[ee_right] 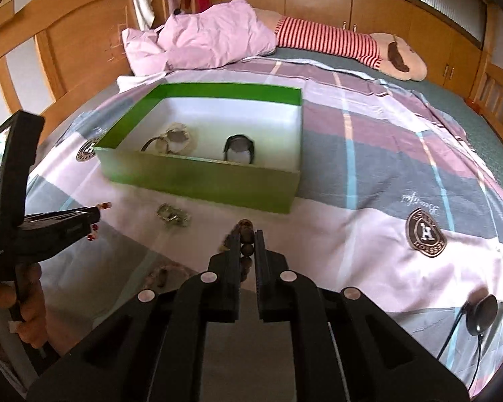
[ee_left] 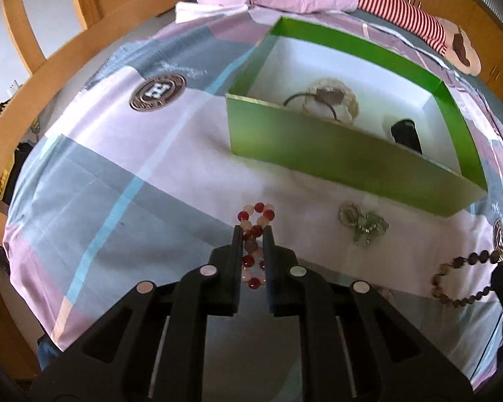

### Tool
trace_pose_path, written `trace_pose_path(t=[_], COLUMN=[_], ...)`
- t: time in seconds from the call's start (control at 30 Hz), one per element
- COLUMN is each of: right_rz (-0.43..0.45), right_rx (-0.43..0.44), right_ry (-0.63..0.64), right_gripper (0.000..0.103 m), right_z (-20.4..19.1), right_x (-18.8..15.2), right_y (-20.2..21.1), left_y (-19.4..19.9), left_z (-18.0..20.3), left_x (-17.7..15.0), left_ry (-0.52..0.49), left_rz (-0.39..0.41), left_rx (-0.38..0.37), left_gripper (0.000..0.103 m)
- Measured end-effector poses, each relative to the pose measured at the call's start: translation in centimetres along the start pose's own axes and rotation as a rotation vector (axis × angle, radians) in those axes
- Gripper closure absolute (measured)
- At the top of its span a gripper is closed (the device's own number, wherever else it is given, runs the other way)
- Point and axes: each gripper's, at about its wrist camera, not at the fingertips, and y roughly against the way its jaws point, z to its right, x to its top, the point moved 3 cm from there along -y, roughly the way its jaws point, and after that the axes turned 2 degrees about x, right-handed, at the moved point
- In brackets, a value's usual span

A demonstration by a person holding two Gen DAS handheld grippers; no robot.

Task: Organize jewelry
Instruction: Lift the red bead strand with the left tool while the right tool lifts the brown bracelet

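Note:
A green box [ee_left: 338, 160] with a white inside stands on the bed; it also shows in the right wrist view [ee_right: 201, 181]. In it lie a pale bracelet [ee_left: 332, 100] and a black band [ee_left: 406, 133]. My left gripper [ee_left: 254, 231] is shut on a red-and-white bead bracelet [ee_left: 256, 221], held above the bed in front of the box. My right gripper [ee_right: 245, 234] is shut on a brown bead bracelet [ee_right: 246, 249], which also shows in the left wrist view [ee_left: 459, 281]. A silvery piece of jewelry [ee_left: 362, 222] lies on the sheet in front of the box.
The bed has a checked pink, grey and white cover [ee_right: 369, 154]. A pink quilt [ee_right: 201, 43] and a striped plush toy [ee_right: 345, 43] lie at the head. A wooden headboard [ee_right: 77, 40] and wardrobes stand behind. A black round device with a cable [ee_right: 483, 310] lies at right.

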Motion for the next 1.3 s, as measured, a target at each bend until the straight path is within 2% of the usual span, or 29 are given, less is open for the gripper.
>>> trace_pose_path(t=[0.23,1.3], right_rz=[-0.039,-0.103], right_rx=[-0.003,0.023], right_ry=[-0.007,0.009], right_gripper=[0.095,0.095], right_z=[-0.2,-1.1], right_x=[-1.0,-2.6], right_y=[-1.1,-2.7], left_y=[-1.7,-1.7], left_z=[0.2,1.2], left_x=[-0.5,-0.8], left_ry=[-0.007,-0.049], left_rz=[-0.072,-0.067], left_rx=[-0.008,0.004], left_gripper=[0.091,0.091])
